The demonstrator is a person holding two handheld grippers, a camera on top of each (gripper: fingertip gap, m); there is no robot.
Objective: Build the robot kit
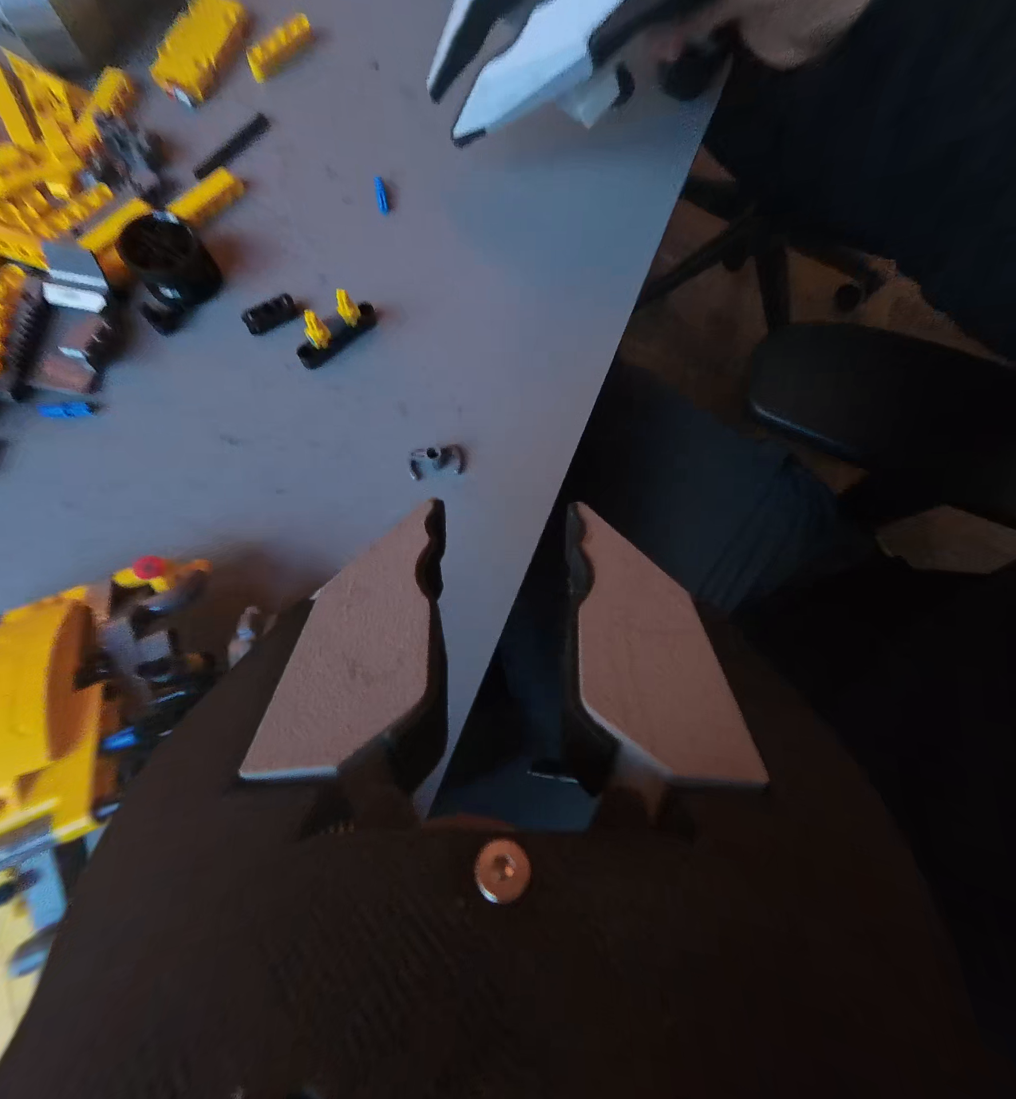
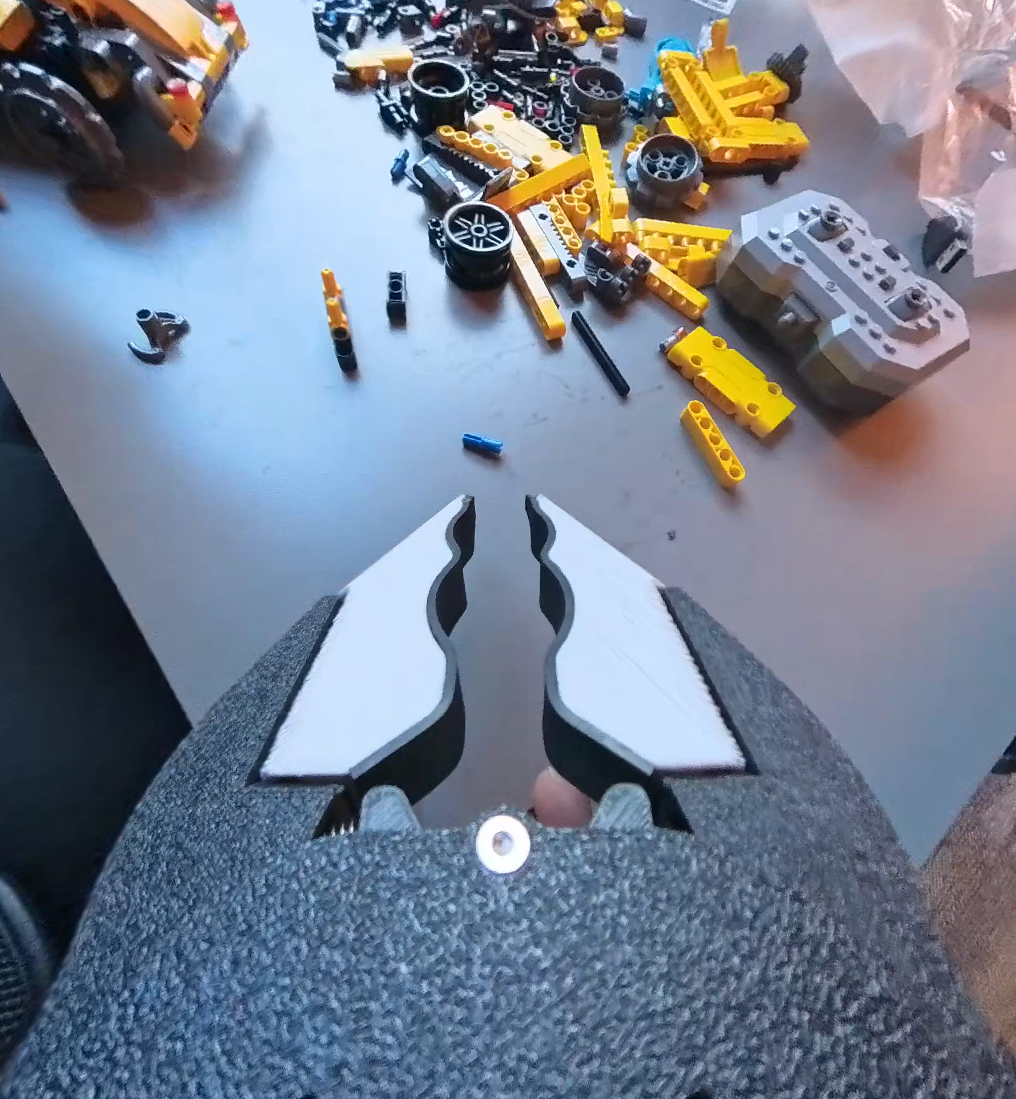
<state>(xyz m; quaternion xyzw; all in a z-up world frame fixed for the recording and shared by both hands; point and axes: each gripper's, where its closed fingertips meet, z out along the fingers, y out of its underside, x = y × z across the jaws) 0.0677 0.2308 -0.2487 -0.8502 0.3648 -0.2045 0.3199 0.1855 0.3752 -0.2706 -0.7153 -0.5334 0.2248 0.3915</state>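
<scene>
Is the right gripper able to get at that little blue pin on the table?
Probably yes. The right gripper is open, the blue pin lies just ahead on bare table, nothing between.

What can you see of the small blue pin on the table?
The small blue plastic pin is a short cylinder with a ridged collar near the middle. It lies flat on its side on the grey matte tabletop, apart from every other piece. It sits just ahead of the open right claw, which holds nothing and does not touch it. The left wrist view shows it too, blurred.
</scene>
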